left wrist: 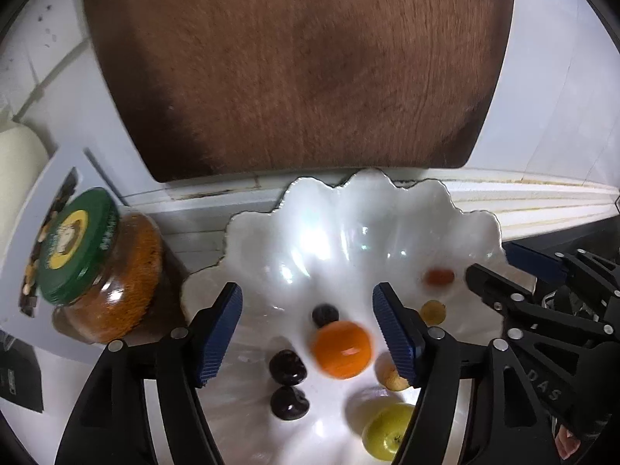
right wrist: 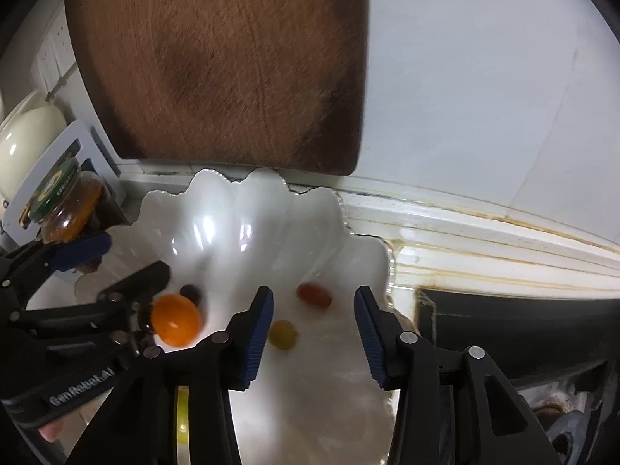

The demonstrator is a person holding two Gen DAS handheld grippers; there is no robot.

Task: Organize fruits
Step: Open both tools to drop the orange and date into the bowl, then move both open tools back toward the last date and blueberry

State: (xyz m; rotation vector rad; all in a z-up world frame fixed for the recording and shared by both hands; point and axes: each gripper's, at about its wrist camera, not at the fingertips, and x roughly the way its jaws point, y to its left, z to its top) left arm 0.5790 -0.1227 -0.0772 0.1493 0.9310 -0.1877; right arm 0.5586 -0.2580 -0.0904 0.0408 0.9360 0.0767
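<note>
Both grippers hover over the white scalloped glass dish (left wrist: 387,201) with fingers released, holding nothing. The round orange fruit (left wrist: 341,350) lies mid-dish between the left gripper (left wrist: 308,333) fingers. Dark cherries sit at its 8 o'clock; the right gripper (right wrist: 314,335) frames a small yellow fruit (right wrist: 283,334). Probably best: lower squarely, close gently to avoid rolling.

Fruits (left wrist: 341,349) lie in the dish (left wrist: 403,209), a jar (left wrist: 104,271) to its left and a board (left wrist: 294,66) behind.
</note>
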